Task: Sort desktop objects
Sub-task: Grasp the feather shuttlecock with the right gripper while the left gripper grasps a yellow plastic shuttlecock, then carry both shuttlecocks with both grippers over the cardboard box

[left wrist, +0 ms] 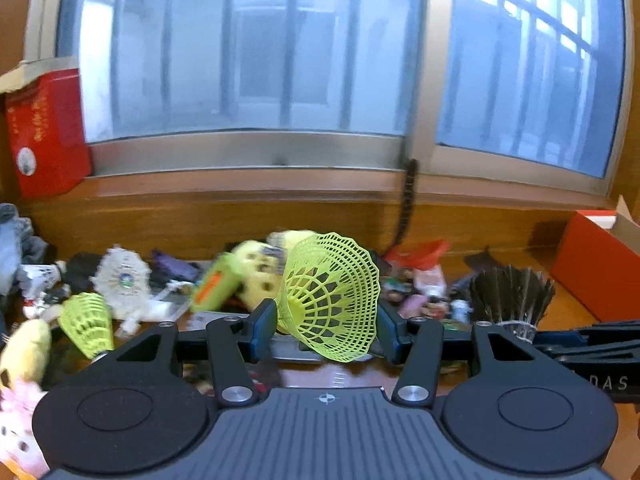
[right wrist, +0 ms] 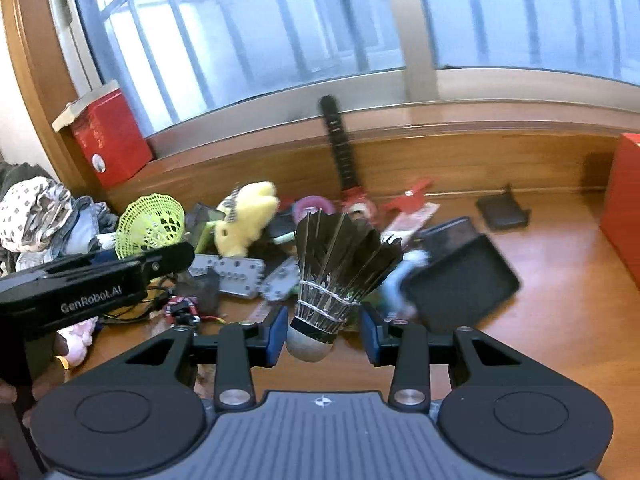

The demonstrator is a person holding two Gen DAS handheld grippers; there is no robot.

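Left wrist view: left gripper (left wrist: 326, 326) pinches the yellow-green plastic shuttlecock (left wrist: 332, 300) across its mesh skirt, skirt tilted toward the window (left wrist: 256, 52), clear above the clutter pile (left wrist: 248, 280) below the window sill. Right wrist view: right gripper (right wrist: 324, 334) holds the black feather shuttlecock (right wrist: 340, 268) by its cork base, feathers pointing up toward the window; the left pad touches the cork, contact on the right pad I can't confirm.

Risks, my read:
- Mesh skirt is springy and conical, so it could squirt out of the pads or deform if squeezed harder.
- Round cork on narrow pads could pivot, and feathers may snag the black tray (right wrist: 460, 280) on the window's near side.
- Both tools sit close together, so they could collide on a fast swing.
- Red box (right wrist: 624, 208), if that's the target, lies at the frame edge, so placement is poorly seen.
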